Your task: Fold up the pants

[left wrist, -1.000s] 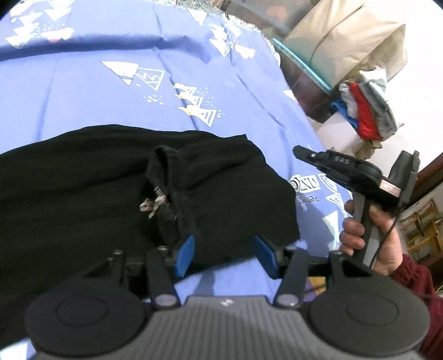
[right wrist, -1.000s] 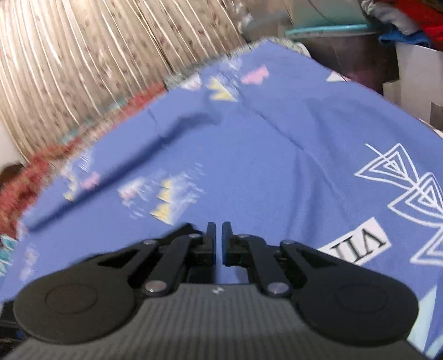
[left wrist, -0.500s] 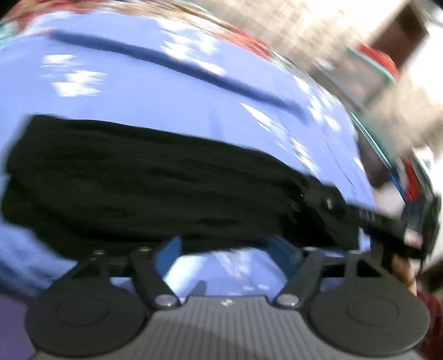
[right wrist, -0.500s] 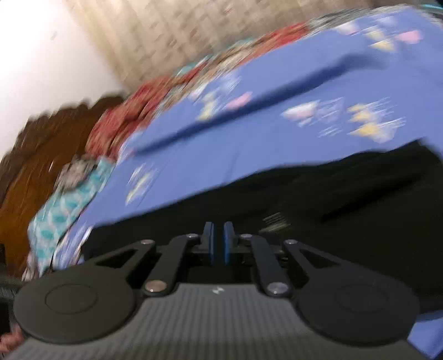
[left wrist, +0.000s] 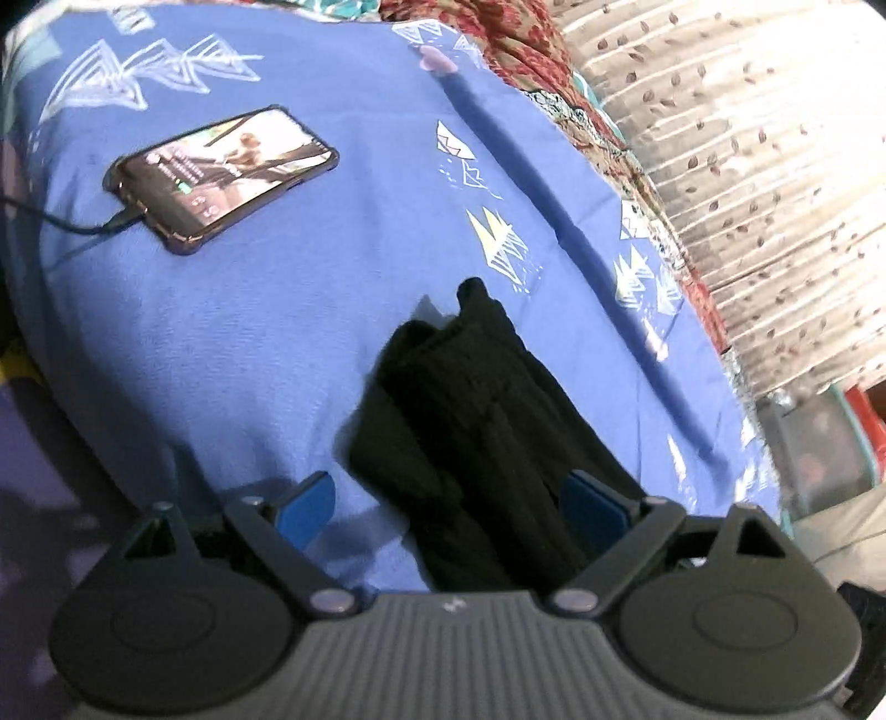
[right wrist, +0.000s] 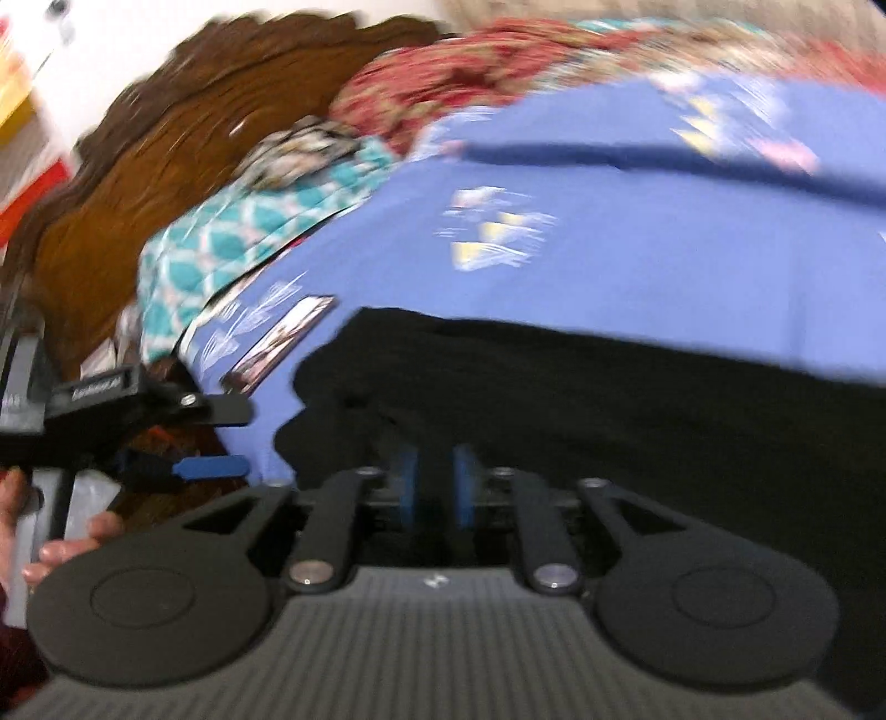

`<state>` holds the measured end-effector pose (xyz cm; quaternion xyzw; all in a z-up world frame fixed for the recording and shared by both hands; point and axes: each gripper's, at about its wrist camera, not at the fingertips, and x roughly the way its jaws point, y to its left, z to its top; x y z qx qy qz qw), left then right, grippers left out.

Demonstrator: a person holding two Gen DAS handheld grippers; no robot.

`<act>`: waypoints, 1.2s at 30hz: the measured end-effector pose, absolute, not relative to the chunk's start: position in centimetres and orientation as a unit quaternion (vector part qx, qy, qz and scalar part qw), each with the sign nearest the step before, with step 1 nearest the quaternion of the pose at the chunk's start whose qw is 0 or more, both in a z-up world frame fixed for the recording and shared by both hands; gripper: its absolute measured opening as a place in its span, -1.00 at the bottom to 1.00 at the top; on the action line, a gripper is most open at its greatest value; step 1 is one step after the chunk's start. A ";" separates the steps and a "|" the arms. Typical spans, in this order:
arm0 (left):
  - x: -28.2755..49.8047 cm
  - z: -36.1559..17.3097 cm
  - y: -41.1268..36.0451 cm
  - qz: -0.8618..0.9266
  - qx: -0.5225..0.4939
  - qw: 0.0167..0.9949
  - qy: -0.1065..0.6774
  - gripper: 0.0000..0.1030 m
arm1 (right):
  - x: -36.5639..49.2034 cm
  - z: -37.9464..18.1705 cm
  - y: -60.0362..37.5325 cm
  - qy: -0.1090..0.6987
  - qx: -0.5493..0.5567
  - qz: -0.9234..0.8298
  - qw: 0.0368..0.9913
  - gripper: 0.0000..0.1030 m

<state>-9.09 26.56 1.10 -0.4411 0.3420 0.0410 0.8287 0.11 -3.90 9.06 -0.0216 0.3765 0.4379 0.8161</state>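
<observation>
My left gripper (left wrist: 446, 501) hangs low over the bed, its blue-padded fingers (left wrist: 307, 507) spread wide and closed on nothing. Between them runs the narrow end of the black pants (left wrist: 470, 410), a bunched, doubled strip of dark cloth lying on the blue bedsheet (left wrist: 249, 310) and reaching away from the camera; the right-hand pad sits just beside the cloth, though I cannot tell whether it touches.

My right gripper (right wrist: 434, 482) is held close over the broad part of the same pants (right wrist: 609, 399), which stretch as a dark band across the sheet (right wrist: 637, 266). Its blue fingers (right wrist: 401, 479) stand only a narrow gap apart, with black fabric showing behind that gap; motion blur keeps me from telling whether any cloth is pinched there.

At the left edge of the right wrist view my left hand (right wrist: 66, 545) grips the handle of the other gripper (right wrist: 213, 440), whose fingers point toward the pant end from the side of the bed.

Farther up the sheet, well apart from the pants, a phone (left wrist: 221, 171) lies face up with its screen lit and a cable (left wrist: 61, 221) plugged into its near end. Beyond the sheet's far edge lie a red patterned blanket (left wrist: 531, 50) and a pale leaf-print curtain (left wrist: 747, 138). A teal patterned cloth (right wrist: 238, 232) and a carved wooden headboard (right wrist: 155, 149) close the scene.
</observation>
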 end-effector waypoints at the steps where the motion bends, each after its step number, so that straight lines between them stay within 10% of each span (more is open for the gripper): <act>1: -9.4 0.8 27.2 0.036 -0.447 0.827 0.339 0.79 | -0.1 9.0 -2.8 0.370 -0.039 0.445 0.814 -0.14; 12: -11.1 -0.7 30.2 0.031 -0.469 0.823 0.319 0.77 | 0.6 5.3 6.2 0.375 -0.156 0.469 0.784 -0.18; 14: -11.2 -1.0 30.3 0.023 -0.474 0.822 0.314 0.77 | 0.7 5.1 6.1 0.386 -0.152 0.476 0.775 -0.74; 17: -11.3 -1.2 30.3 0.011 -0.478 0.822 0.309 0.77 | 0.3 6.8 5.7 0.365 -0.138 0.472 0.790 -0.82; 31: -9.6 -2.2 29.7 -0.017 -0.485 0.813 0.321 0.90 | -1.1 4.7 6.0 0.429 -0.095 0.500 0.746 -0.70; 36: -8.0 -1.8 28.7 -0.032 -0.480 0.815 0.324 0.90 | -0.5 6.9 2.8 0.421 -0.031 0.493 0.761 -0.35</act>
